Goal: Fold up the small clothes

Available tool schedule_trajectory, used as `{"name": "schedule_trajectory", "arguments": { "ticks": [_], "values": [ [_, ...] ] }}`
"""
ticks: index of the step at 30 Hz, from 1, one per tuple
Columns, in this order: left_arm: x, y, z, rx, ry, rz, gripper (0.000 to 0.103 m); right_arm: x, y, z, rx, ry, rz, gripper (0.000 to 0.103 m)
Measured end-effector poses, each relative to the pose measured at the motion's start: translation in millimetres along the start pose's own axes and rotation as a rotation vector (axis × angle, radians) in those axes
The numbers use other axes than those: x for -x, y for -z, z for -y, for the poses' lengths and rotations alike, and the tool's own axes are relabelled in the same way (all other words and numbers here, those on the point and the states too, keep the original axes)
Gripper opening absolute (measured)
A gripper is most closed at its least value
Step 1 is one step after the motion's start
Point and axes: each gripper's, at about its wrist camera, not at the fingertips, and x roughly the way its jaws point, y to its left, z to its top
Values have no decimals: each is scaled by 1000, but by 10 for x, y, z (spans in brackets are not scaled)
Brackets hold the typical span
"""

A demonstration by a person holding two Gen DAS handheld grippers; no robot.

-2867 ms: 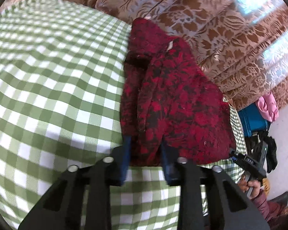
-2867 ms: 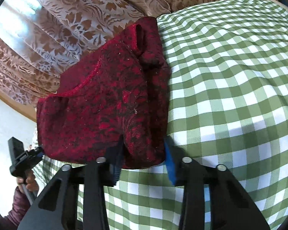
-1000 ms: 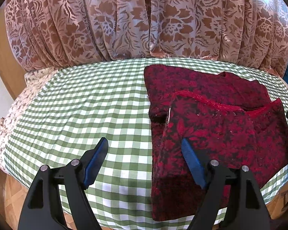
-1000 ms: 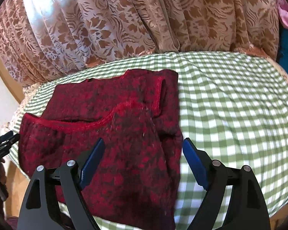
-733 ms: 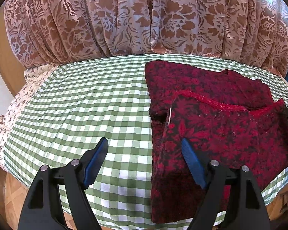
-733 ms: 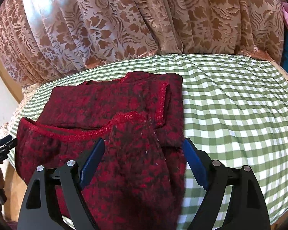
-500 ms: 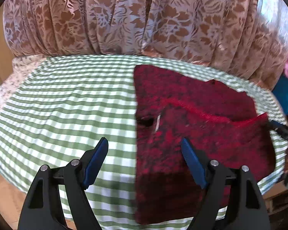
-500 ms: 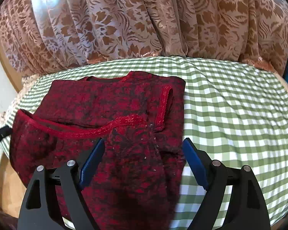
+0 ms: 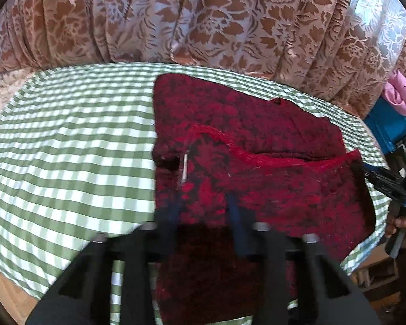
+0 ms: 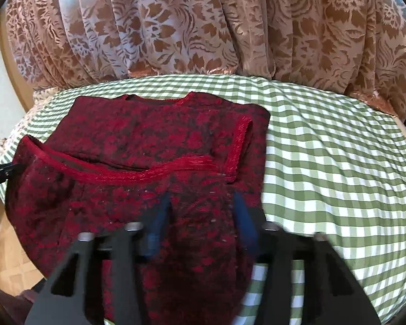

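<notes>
A dark red patterned garment (image 9: pixel 257 168) lies folded on the green checked tablecloth (image 9: pixel 67 162); its lower half is folded up, with a bright red hem running across it. It also shows in the right wrist view (image 10: pixel 149 140). My left gripper (image 9: pixel 204 214) hovers over the garment's near left part, its blue fingers motion-blurred and a moderate gap apart, holding nothing. My right gripper (image 10: pixel 200 219) hovers over the garment's near right part, also blurred, with a similar gap and nothing held.
A brown floral curtain (image 9: pixel 203 21) hangs behind the table. The tablecloth (image 10: pixel 338 176) spreads to the right in the right wrist view. A blue container (image 9: pixel 389 130) with pink cloth stands at the far right. The right gripper (image 9: pixel 392 187) shows at the garment's right edge.
Both grippers have moved in over the garment's near edge and their fingers have closed from wide open to a narrower gap. The garment lies as before.
</notes>
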Motion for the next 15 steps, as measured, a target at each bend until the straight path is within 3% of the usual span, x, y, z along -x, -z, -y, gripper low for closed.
{"name": "schedule_trajectory", "arguments": {
  "ticks": [4, 9, 15],
  "values": [
    [129, 58, -55, 30, 16, 44, 16, 66, 54, 19, -16, 7, -4, 21],
    [547, 200, -44, 17, 70, 124, 16, 495, 106, 55, -59, -76, 52, 20],
    [693, -119, -6, 13, 71, 214, 16, 725, -235, 133, -124, -109, 155, 19]
  ]
}}
